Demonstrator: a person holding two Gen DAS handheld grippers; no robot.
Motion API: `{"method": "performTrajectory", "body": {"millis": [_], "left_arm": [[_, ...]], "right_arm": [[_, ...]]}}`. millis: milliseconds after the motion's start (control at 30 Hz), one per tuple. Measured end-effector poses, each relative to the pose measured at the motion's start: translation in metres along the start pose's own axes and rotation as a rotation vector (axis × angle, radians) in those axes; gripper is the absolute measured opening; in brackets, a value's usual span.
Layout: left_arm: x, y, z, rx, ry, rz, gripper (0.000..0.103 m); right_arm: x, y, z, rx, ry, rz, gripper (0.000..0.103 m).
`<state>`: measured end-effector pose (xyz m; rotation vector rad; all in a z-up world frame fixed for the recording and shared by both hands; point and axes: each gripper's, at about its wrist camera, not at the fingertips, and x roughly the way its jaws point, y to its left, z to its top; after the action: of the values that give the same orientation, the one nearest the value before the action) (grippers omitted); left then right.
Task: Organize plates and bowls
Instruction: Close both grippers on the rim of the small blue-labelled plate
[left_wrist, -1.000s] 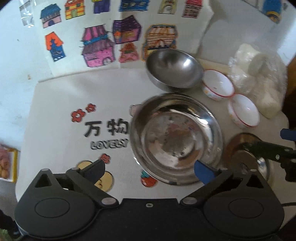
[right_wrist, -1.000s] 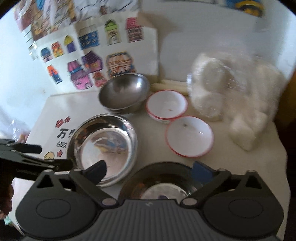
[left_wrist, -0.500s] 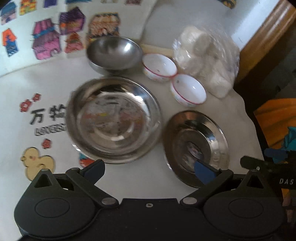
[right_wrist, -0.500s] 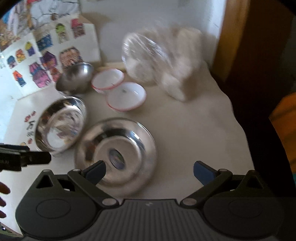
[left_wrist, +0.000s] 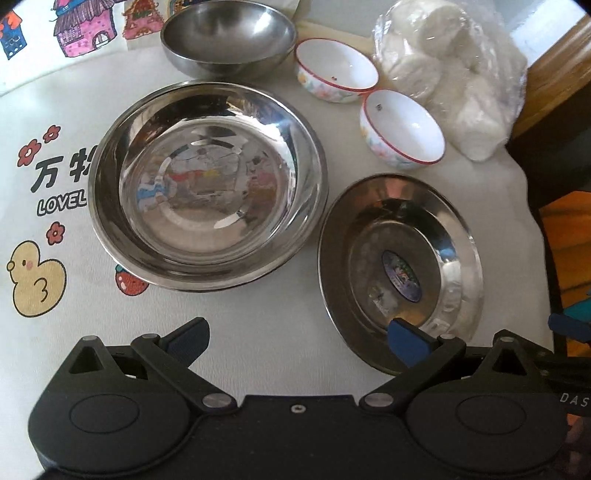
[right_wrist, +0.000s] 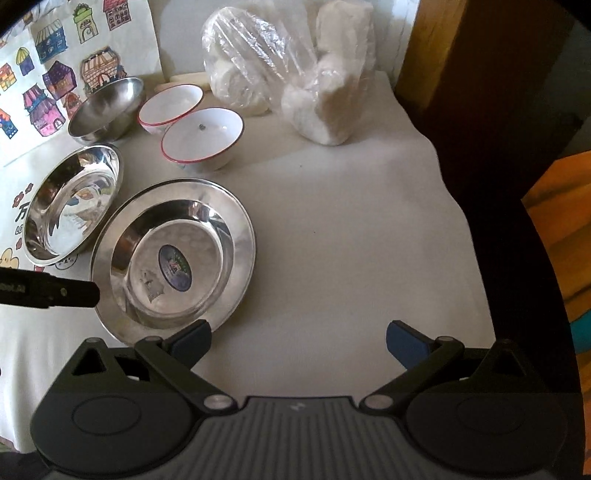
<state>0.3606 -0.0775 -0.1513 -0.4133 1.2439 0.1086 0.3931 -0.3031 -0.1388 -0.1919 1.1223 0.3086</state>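
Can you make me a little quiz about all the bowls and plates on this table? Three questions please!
1. How many white bowls with red rims are on the table?
2. True or false: the steel plate with the sticker is stacked inside the big steel basin.
3. Which is holding a dish right now: A) the left gripper, B) the right gripper, C) neither?

Key:
1. Two: the far white bowl and the near white bowl, side by side next to the plastic bag.
2. False. It sits on the tablecloth beside the basin.
3. C. Both are open and empty.
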Motion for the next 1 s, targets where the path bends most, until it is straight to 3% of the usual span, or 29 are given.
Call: {"method": "performTrajectory", "body": {"millis": [700, 1000], "left_arm": [[0.034, -0.021, 0.026, -0.067, 0.069, 0.144, 0.102], [0.041, -0.038, 0.028, -0.027, 0.075, 0.145, 0.102]], "right_arm": [[0.049, -0.001, 0.045, -0.11, 0.054, 0.082, 0.103], [0.055, 0.003, 0.05, -0.131, 0.069, 0.138, 0.084]]}}
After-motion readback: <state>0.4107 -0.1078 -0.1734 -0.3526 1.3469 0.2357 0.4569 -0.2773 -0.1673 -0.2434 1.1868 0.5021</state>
